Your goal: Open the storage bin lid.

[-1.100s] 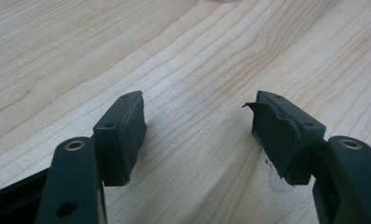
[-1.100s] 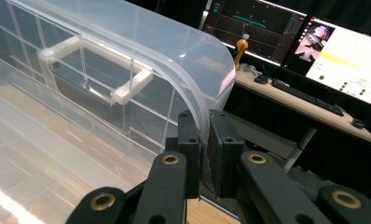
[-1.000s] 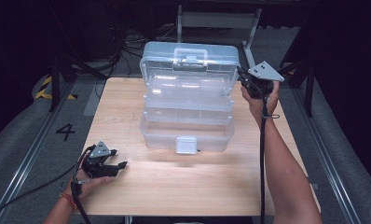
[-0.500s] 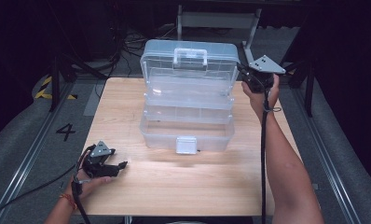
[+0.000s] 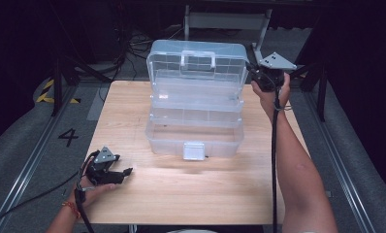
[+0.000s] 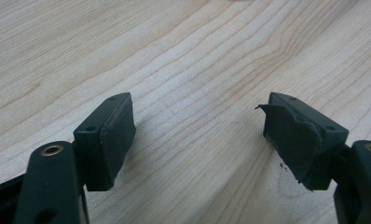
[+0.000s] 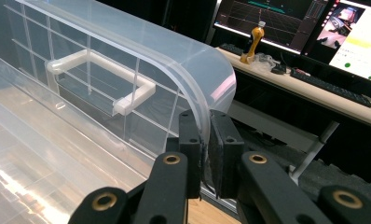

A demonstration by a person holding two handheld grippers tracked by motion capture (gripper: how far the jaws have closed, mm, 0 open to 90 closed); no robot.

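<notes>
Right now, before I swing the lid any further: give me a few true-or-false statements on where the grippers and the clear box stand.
1. The right gripper is clamped on the edge of the lid. True.
2. The left gripper holds the box's latch. False: its jaws are open over the bare table, with nothing between them.
3. The lid of the clear box is raised upright. True.
4. The white handle is gripped by the right gripper. False: the handle is free; the jaws pinch the lid's rim at its corner.
5. The left gripper rests inside the box. False: it sits on the table, in front of the box and to its left.
</notes>
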